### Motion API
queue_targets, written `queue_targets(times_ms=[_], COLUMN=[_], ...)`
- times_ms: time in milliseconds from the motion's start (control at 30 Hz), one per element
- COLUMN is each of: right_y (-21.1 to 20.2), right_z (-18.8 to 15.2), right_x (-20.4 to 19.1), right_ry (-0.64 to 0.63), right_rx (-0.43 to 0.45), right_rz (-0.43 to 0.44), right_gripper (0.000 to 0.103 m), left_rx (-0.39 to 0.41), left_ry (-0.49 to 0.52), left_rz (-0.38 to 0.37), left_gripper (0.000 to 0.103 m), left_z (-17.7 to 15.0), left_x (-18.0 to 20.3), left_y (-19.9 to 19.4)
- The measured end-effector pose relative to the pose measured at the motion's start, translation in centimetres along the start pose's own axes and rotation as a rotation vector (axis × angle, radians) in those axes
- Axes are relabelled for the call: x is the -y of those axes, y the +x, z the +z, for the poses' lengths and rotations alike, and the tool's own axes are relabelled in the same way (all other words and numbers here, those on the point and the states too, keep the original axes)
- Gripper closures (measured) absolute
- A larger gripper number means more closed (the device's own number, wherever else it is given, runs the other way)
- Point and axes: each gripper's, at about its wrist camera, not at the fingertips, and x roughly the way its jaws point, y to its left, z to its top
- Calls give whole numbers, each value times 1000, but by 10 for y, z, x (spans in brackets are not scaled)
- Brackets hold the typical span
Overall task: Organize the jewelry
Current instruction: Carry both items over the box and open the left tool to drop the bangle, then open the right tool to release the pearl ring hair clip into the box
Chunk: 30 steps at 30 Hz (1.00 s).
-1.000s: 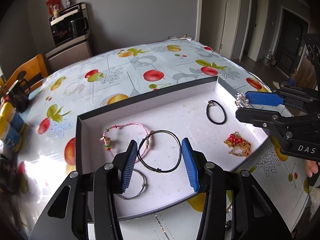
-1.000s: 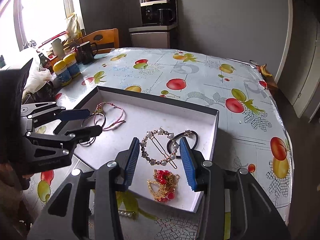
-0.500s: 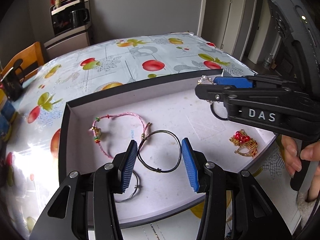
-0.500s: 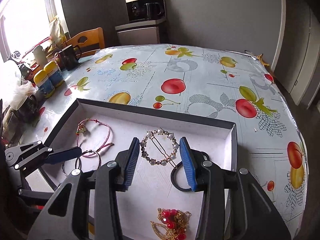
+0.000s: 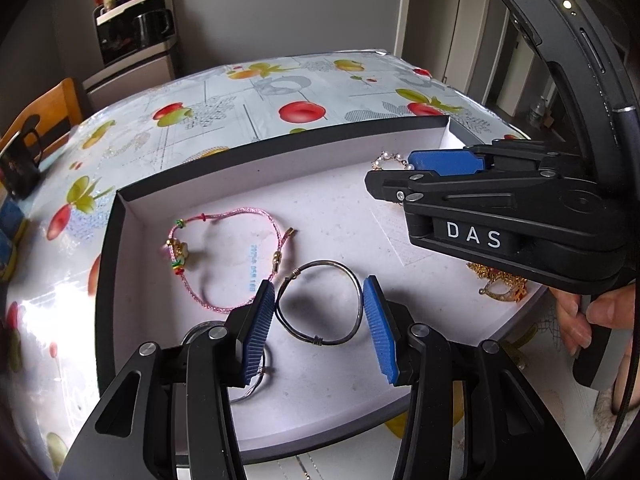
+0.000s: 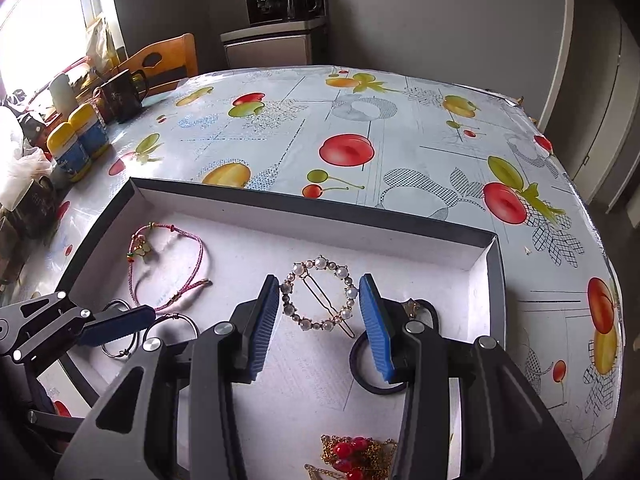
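Currently I hold both grippers wide open and empty: right gripper [image 6: 319, 322] around the round pearl-studded hair clip [image 6: 319, 295], left gripper [image 5: 319, 330] around the dark wire bangle [image 5: 319, 303].

Pearl hairpin [image 6: 318, 295] in tray [image 6: 304, 204], cord bracelet [image 6: 170, 264] to its left

White capitals "DAS" stand on the black side of the right gripper [image 5: 440, 172], seen at the right of the left wrist view. On the white floor of the tray [image 5: 280, 152], beside the pink cord bracelet [image 5: 224, 256], runs a small line of faint blue printed digits, too blurred to read surely.
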Motion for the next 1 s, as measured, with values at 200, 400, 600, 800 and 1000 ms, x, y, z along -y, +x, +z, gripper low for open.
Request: queue_targets(times_ms=[200, 400, 600, 800, 1000], right_y=[2, 5, 6, 4, 0], right_z=[-4, -6, -7, -7, -7], right_x=[-8, -7, -8, -7, -6], right_ry=[-35, -28, -24, -19, -16], right_rx=[-20, -44, -50, -47, -33], right_rz=[-10, -18, -14, -10, -9], right_gripper=[61, 61, 61, 61, 61], left_rx=[0, -6, -7, -4, 20], left_ry=[-1, -11, -14, -14, 5], left_rz=[-6, -21, -26, -21, 2], left_gripper=[54, 54, 53, 50, 48], left_z=[-1, -1, -1, -1, -3], left_x=[0, -3, -3, -4, -2], left_y=[1, 2, 2, 2, -1])
